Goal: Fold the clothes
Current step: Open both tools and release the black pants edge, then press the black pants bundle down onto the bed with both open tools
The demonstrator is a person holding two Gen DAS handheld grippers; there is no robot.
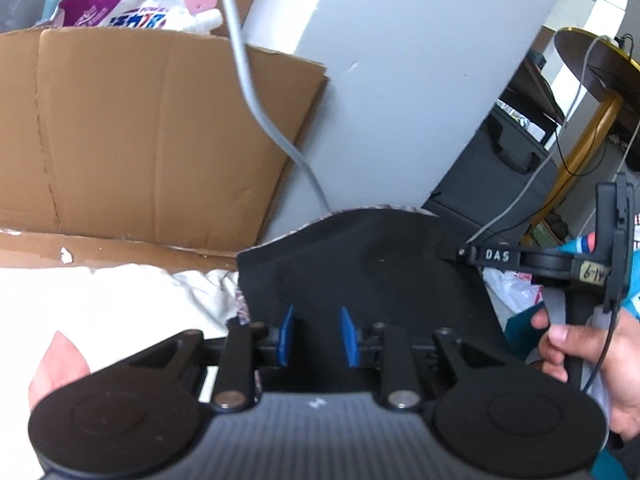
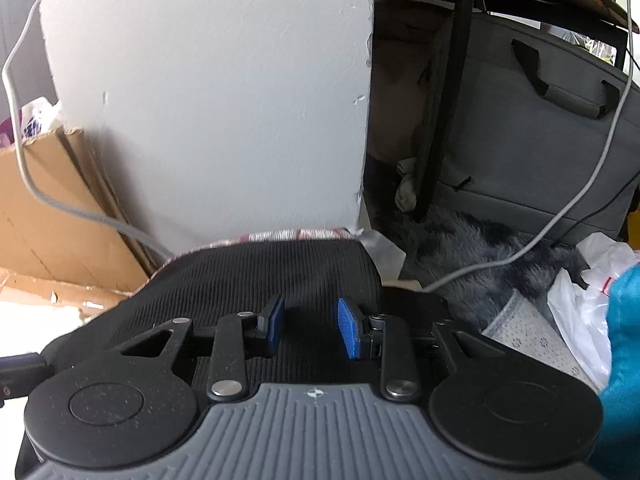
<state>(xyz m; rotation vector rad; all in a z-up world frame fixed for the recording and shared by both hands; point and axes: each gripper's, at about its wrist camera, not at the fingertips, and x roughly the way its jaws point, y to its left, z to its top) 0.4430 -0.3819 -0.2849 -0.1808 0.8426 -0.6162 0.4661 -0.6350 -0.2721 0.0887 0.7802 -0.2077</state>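
A black ribbed garment (image 1: 360,272) with a patterned lining along its edge is raised in front of both grippers over a white cloth (image 1: 120,300). My left gripper (image 1: 317,336) stands over its near left part. The blue pads (image 1: 286,336) are apart with bare inner faces and the dark fabric lies between them. My right gripper (image 2: 311,328) has the same garment (image 2: 260,280) bunched between its pads (image 2: 347,328). In the left wrist view the right gripper (image 1: 444,254), held by a hand (image 1: 580,360), meets the garment's right edge.
A flattened cardboard box (image 1: 140,132) leans at the left behind the white cloth. A grey wall column (image 2: 208,100) stands straight ahead with a grey cable (image 1: 256,100) hanging in front. A grey bag (image 2: 540,140), a dark furry item (image 2: 480,248) and plastic bags (image 2: 592,288) lie at the right.
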